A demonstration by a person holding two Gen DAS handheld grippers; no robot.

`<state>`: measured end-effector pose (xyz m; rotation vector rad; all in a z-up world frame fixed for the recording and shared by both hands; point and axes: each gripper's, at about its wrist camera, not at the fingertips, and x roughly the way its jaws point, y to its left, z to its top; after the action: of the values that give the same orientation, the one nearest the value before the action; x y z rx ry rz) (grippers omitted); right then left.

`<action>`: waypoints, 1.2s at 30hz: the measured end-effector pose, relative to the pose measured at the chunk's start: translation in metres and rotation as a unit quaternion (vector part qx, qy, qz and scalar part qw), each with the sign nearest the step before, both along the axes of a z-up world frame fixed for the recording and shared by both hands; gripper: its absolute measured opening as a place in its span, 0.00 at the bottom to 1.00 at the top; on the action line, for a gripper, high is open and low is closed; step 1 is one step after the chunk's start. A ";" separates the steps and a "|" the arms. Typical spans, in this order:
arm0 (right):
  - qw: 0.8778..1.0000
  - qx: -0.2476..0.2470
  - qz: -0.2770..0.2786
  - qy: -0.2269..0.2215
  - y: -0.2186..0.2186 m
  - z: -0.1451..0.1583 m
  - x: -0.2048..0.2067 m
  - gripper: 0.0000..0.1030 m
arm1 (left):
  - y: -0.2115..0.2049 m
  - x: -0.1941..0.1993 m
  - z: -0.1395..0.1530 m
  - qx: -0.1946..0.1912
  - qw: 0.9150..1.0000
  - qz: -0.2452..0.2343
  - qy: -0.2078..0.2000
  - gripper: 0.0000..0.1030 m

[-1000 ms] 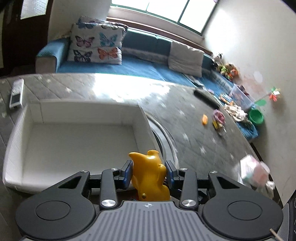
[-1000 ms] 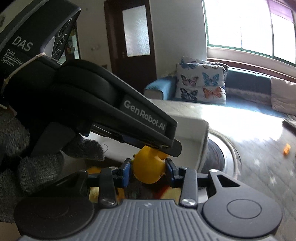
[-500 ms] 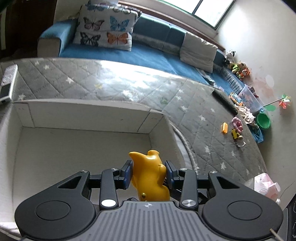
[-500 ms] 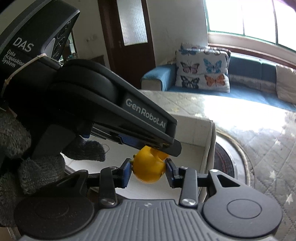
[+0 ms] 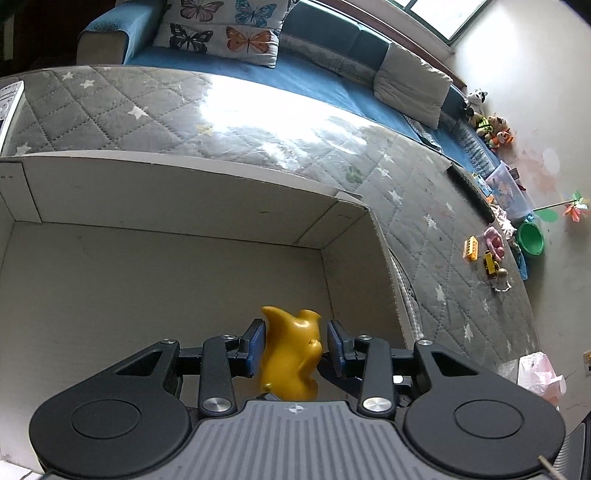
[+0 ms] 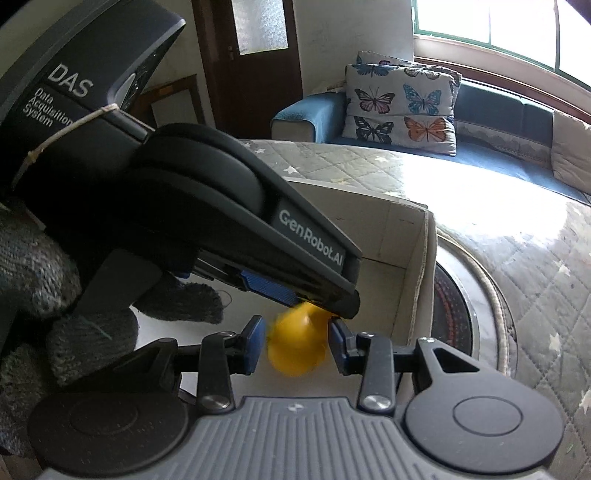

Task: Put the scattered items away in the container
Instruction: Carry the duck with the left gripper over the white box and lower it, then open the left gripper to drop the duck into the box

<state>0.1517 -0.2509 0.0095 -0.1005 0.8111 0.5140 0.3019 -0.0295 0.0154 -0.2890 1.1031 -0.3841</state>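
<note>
A yellow rubber toy (image 5: 288,354) hangs over the floor of the white cardboard box (image 5: 184,192). My left gripper (image 5: 295,324) has the toy between its jaws, which are closing. Its left pad lies against the toy and a dark sliver of gap shows at the right pad. In the right wrist view the toy (image 6: 295,347) is blurred. My right gripper (image 6: 295,322) is shut on the toy's round body. The left gripper (image 6: 343,299) reaches in from the left just above it, held by a grey-gloved hand (image 6: 33,266). The box's corner wall (image 6: 406,229) stands right behind.
The box sits on a grey quilted star mat (image 5: 424,206). Several small toys (image 5: 487,254), a black bar (image 5: 472,192) and a green bowl (image 5: 530,240) lie far right. A dark round ring (image 6: 458,302) adjoins the box. A blue sofa with butterfly cushions (image 5: 221,33) runs behind.
Both grippers have come forward and down over the box, whose floor now fills the left wrist view. The toy sits slightly lower and looks smaller between the fingers, and is blurred in the right wrist view.
</note>
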 end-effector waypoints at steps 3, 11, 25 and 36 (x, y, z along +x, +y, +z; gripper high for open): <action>1.000 -0.005 0.000 -0.003 0.003 -0.001 0.002 0.37 | 0.002 -0.001 0.000 0.001 1.000 0.001 -0.002 0.38; 1.000 0.006 -0.011 -0.005 0.005 0.000 0.008 0.38 | 0.005 -0.005 0.008 -0.002 1.000 0.006 -0.015 0.38; 0.998 0.021 -0.030 -0.049 0.002 0.015 -0.020 0.56 | 0.016 -0.034 0.038 0.004 0.998 0.020 -0.056 0.38; 0.996 0.024 -0.046 -0.069 -0.009 0.023 -0.066 0.67 | 0.020 -0.078 0.055 0.008 0.996 0.024 -0.083 0.38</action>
<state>0.0859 -0.2601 0.0321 -0.0522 0.6655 0.4348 0.2235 -0.0097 0.0704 -0.2638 0.9345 -0.3498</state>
